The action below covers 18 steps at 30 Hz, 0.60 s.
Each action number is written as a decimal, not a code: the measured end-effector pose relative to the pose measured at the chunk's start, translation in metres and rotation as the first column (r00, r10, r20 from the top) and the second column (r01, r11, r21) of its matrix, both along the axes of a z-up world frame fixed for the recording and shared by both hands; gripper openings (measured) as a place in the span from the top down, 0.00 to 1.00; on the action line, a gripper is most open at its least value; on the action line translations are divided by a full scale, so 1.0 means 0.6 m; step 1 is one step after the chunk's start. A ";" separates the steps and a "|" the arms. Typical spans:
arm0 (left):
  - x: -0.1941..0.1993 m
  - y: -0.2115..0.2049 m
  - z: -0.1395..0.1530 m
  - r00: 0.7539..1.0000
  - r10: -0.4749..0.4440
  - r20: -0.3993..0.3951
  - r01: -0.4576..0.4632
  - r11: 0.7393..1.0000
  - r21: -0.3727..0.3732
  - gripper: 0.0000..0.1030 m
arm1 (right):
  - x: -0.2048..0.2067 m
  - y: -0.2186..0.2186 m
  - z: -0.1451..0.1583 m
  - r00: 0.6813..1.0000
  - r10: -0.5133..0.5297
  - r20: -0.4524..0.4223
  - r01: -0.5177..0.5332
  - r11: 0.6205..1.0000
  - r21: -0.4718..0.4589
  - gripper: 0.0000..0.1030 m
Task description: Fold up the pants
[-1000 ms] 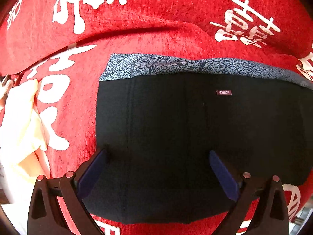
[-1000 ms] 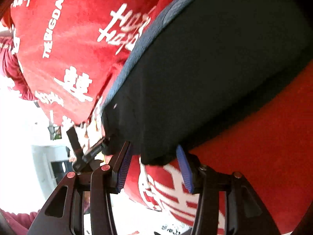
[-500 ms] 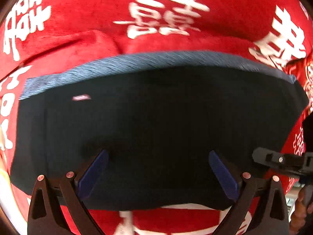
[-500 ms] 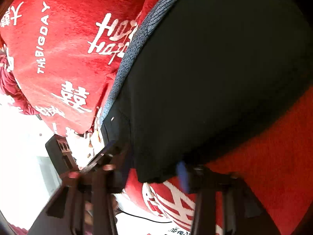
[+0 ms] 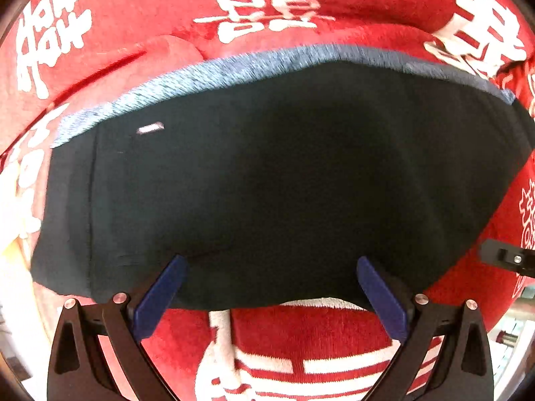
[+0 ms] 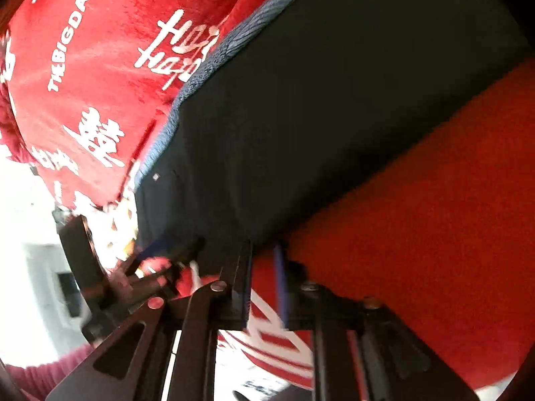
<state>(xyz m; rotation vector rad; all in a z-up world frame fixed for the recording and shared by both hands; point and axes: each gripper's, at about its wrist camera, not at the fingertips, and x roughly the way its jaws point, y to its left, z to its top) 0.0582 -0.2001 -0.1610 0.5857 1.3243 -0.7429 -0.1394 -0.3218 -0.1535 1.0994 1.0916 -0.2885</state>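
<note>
Black pants (image 5: 267, 180), blue-grey waistband, folded flat.

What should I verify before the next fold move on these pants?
1. Left gripper open: ok, fingers spread wide over the near edge of the pants.
2. Right gripper holding cloth: cannot tell, fingers nearly together at the pants' edge, blurred.
3. Pants lying smooth: ok, no big wrinkles visible.
4. Waistband aligned: ok, it runs evenly along the far edge.
5. Blanket flat underneath: not ok, a ridge rises beyond the waistband.
</note>
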 end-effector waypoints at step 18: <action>0.035 -0.102 0.032 0.996 0.055 0.072 -0.053 0.998 -0.036 0.00 | -0.048 -0.196 0.073 0.990 -0.134 -0.047 0.120 0.967 -0.225 0.61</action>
